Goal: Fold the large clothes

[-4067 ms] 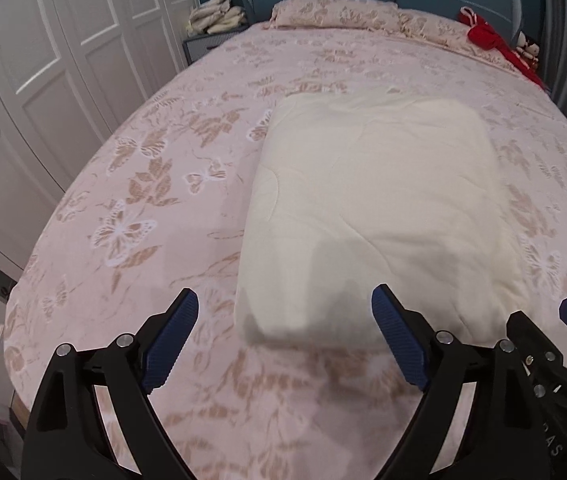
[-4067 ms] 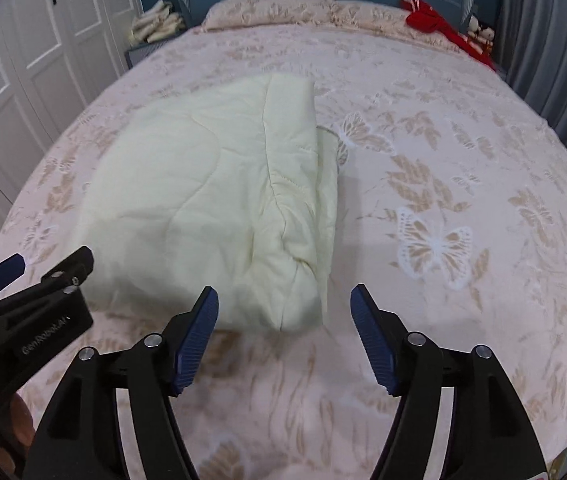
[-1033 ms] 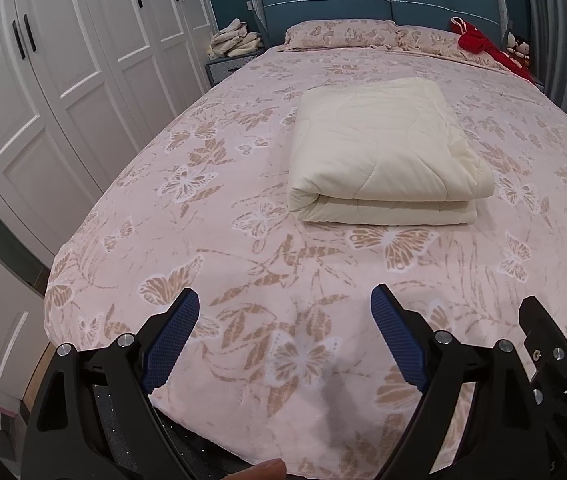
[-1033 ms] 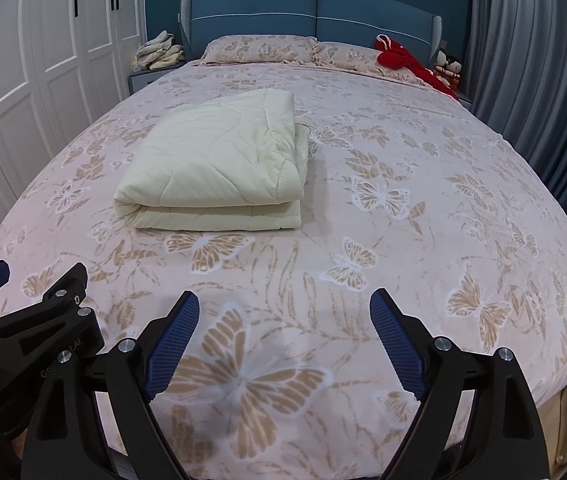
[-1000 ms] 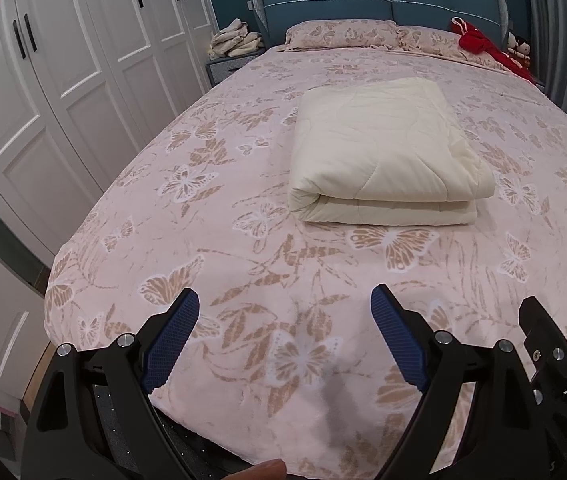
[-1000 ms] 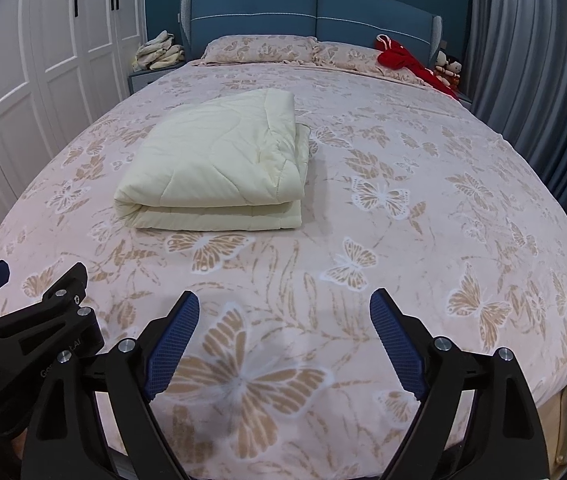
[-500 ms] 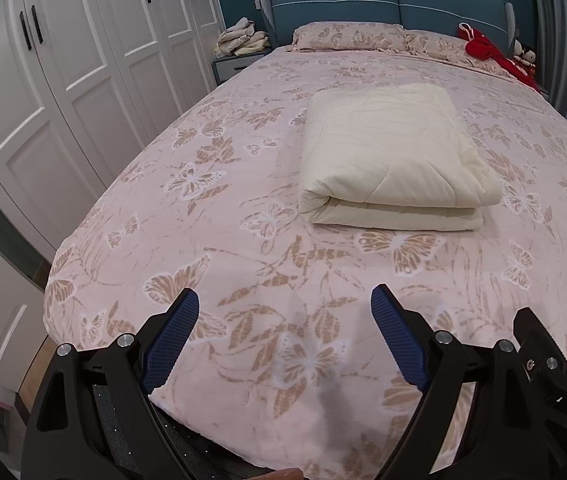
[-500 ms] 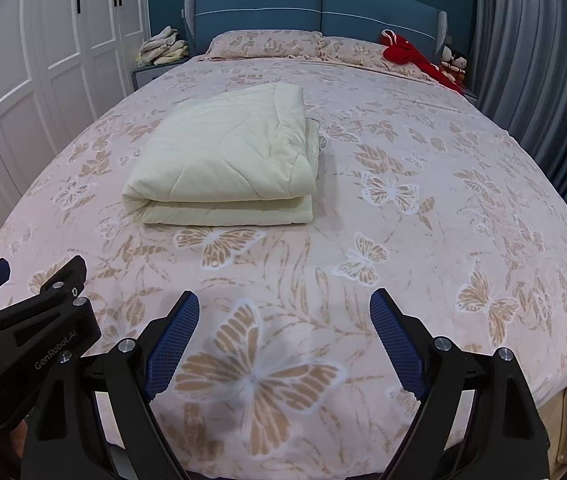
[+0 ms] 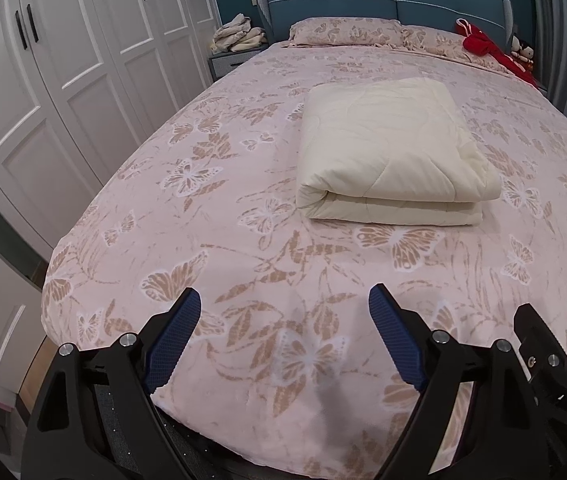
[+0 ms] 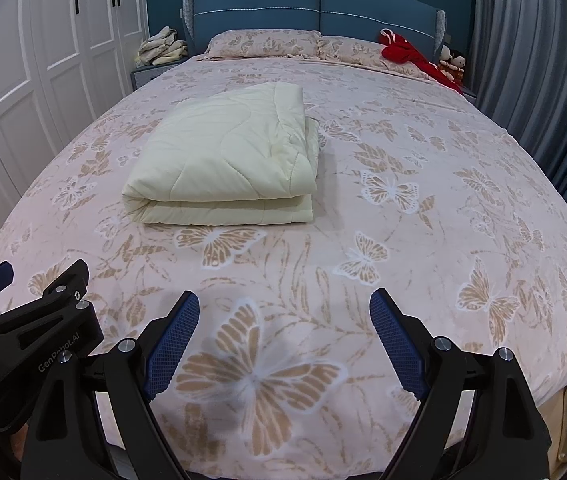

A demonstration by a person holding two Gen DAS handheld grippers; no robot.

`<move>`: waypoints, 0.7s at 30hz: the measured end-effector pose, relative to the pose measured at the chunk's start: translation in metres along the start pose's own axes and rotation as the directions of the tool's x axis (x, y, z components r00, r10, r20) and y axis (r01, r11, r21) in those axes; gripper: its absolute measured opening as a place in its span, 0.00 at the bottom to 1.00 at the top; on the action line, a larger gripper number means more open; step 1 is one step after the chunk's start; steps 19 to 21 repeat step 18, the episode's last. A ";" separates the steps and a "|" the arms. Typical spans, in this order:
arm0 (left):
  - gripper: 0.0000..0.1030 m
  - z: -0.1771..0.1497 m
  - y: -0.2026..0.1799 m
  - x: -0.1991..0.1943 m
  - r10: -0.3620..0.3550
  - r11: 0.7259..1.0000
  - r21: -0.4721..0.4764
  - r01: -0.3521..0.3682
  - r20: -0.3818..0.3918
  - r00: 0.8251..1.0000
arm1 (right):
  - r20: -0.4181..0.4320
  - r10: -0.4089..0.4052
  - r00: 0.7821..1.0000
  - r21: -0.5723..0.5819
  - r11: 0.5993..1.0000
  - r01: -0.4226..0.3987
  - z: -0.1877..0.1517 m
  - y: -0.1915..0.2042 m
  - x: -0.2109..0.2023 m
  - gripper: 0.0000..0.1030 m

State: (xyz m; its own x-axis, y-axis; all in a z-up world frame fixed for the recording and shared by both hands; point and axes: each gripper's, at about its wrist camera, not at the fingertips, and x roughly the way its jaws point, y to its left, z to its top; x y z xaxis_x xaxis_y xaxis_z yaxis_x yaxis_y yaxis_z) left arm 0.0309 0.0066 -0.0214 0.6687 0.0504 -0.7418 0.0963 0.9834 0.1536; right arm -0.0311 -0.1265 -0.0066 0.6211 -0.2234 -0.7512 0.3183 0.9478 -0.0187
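Since the frame 4.1 s back, both grippers have pulled away from the cream quilt (image 9: 387, 148) to the foot of the bed (image 9: 243, 280). Quilt lies folded in 2 thick layers at mid-bed, fold edge toward the cameras; judged: fold complete, so the tools stand clear. Left gripper (image 9: 285, 332): jaws closing slightly, nothing between them. Right gripper (image 10: 283, 332): released, empty. Quilt well ahead of both, untouched.

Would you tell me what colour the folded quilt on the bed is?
The folded quilt is plain pale cream, with no print; the right wrist view shows it best.
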 end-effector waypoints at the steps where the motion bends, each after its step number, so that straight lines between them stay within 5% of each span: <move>1: 0.78 0.000 0.000 0.001 0.000 1.000 0.002 0.000 0.001 1.000 | 0.000 -0.001 1.000 0.000 1.000 0.001 0.000 0.000 0.000 0.83; 21: 0.76 0.001 0.001 0.002 -0.010 1.000 -0.004 0.010 -0.006 1.000 | 0.001 -0.001 1.000 -0.002 1.000 0.001 0.001 -0.001 0.000 0.83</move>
